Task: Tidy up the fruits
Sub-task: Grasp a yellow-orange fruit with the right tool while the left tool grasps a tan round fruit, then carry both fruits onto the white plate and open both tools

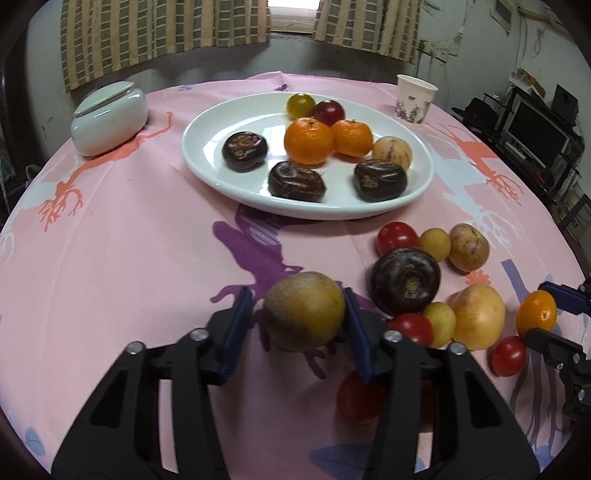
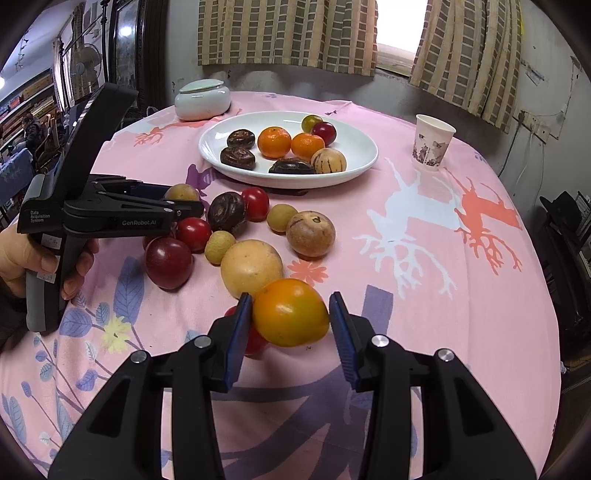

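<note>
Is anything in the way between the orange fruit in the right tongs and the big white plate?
Yes. Loose fruits lie between the orange fruit and the plate, nearest the big yellow fruit; lifting clears them.

A pink patterned cloth [image 2: 424,258] covers the desk. A lidded white jar [image 1: 109,118] sits far left, a paper cup [image 1: 414,99] far right, checked curtains [image 1: 166,33] behind.

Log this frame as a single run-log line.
left gripper: open around brownish fruit | right gripper: open around orange tomato | plate: partly filled | loose fruits remain on tablecloth
</note>
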### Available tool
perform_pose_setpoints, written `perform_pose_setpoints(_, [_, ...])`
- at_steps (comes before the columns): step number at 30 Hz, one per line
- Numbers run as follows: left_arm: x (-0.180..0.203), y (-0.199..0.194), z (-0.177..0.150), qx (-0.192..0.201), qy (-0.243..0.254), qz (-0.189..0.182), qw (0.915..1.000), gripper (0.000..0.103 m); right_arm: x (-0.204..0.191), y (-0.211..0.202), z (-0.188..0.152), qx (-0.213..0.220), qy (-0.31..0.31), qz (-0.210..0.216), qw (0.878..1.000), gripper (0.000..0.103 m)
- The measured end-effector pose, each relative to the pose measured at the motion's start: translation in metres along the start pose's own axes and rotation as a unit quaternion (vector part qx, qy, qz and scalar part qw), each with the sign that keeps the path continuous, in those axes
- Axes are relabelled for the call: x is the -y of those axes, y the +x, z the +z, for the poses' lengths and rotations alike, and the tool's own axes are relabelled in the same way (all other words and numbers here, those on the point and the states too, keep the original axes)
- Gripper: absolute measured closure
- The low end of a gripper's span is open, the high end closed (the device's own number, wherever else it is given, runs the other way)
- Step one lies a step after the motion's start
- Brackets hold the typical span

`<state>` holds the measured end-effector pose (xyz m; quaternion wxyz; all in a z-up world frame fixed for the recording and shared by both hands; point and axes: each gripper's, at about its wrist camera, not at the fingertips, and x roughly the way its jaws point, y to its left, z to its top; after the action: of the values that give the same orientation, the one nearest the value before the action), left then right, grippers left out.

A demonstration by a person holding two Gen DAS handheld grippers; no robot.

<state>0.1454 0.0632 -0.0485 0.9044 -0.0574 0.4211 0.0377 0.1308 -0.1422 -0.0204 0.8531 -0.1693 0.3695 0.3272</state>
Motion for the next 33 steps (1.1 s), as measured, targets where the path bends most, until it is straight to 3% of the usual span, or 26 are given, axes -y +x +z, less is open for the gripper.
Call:
perform_pose_setpoints(17, [0.001, -0.023, -0.013, -0.006, -0.012, 0.005, 0.9999, 0.063, 0.003, -0.005, 0.001, 0.011, 0.004, -0.008, 1.000, 0.060])
perform_pose_setpoints(25, [-0.004, -0.066, -0.014, 0.029, -0.013, -0.008, 0.9995, 0.063, 0.015, -0.017, 0.006, 0.047, 0.042, 0.002, 0.998, 0.060])
perform_pose_setpoints(28, [-0.010, -0.079, -0.008, 0.041, -0.014, -0.008, 0.9990, 0.063, 0.018, -0.015, 0.007, 0.046, 0.056, -0.019, 0.997, 0.060])
perform_pose_setpoints(33, [-0.015, -0.095, 0.012, 0.062, -0.001, -0.003, 0.9981, 0.062, 0.015, -0.026, 0.024, 0.067, 0.053, -0.009, 0.996, 0.060])
